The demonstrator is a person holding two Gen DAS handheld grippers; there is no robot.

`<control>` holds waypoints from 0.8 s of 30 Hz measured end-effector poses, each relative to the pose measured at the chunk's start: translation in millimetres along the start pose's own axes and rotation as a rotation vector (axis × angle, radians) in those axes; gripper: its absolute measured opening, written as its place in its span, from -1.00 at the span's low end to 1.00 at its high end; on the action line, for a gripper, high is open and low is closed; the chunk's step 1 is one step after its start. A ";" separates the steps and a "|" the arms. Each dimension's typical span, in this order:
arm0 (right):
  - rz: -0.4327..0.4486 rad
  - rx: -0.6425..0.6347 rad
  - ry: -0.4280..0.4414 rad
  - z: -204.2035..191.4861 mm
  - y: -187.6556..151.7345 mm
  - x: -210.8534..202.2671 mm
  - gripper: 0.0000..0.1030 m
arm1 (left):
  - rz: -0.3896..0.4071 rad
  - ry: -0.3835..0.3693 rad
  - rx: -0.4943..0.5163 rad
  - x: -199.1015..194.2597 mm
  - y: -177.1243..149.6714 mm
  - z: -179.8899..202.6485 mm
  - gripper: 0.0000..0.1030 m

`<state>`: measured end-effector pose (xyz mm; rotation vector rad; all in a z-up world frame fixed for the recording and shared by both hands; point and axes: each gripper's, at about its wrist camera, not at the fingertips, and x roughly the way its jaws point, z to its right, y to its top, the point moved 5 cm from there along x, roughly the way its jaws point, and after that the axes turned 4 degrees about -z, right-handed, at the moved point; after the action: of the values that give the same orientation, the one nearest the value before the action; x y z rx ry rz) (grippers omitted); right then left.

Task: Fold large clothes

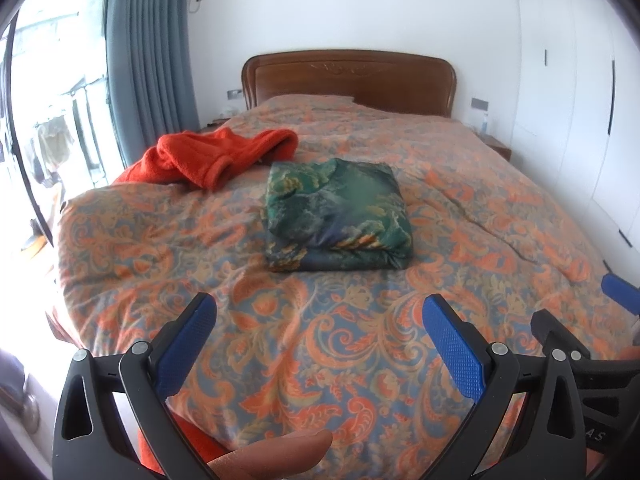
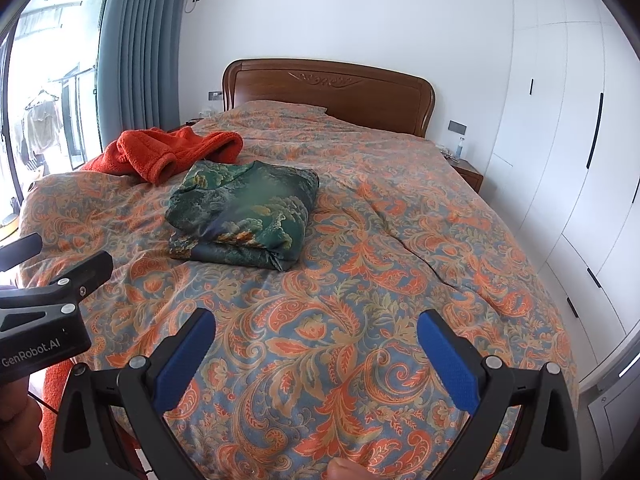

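Left wrist view: green garment (image 1: 338, 214) lies folded into a compact, roughly square bundle near the middle of the bed (image 1: 500, 216), its layered edges facing the foot. Placed flat and central, it sits clear of the bed's edges, so it looks like a finished fold set aside rather than work in hand. Just beyond its far left corner lies the orange robe (image 1: 212, 156), unfolded and rumpled, one sleeve cuff turned toward the camera; it spreads toward the left side of the bed and seems to drape over it. By that state it is probably the next large piece to fold. Whether the two garments touch cannot be told.

Left gripper (image 1: 320, 340) hovers over the patterned cover at the foot of the bed, well short of both garments; its blue fingers (image 1: 450, 344) are spread wide and carry nothing. A fingertip of the operator shows at the bottom edge.

Right wrist view: right gripper (image 2: 316, 348) hangs likewise over the foot, fingers (image 2: 444, 354) released and empty, with the left tool's body beside it at the left. Both tools held apart and back suit a pause between garments.

Outward: wooden headboard (image 2: 328, 92), white wardrobe (image 2: 560, 140) to the right, grey curtain (image 2: 136, 40) and bright window to the left.
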<state>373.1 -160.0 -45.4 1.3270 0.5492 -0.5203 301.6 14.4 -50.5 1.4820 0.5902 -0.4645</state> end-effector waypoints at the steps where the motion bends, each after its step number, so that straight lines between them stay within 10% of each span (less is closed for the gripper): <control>1: -0.001 -0.001 -0.001 0.0 0.2 0.4 0.99 | -0.001 0.000 0.001 0.0 -0.3 0.1 0.99; 24: -0.011 -0.016 0.008 -4.8 0.4 4.9 0.99 | -0.006 -0.002 0.008 0.9 0.3 0.6 0.99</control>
<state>376.6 -155.5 -49.0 1.3118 0.5667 -0.5190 302.5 13.9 -50.9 1.4875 0.5922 -0.4737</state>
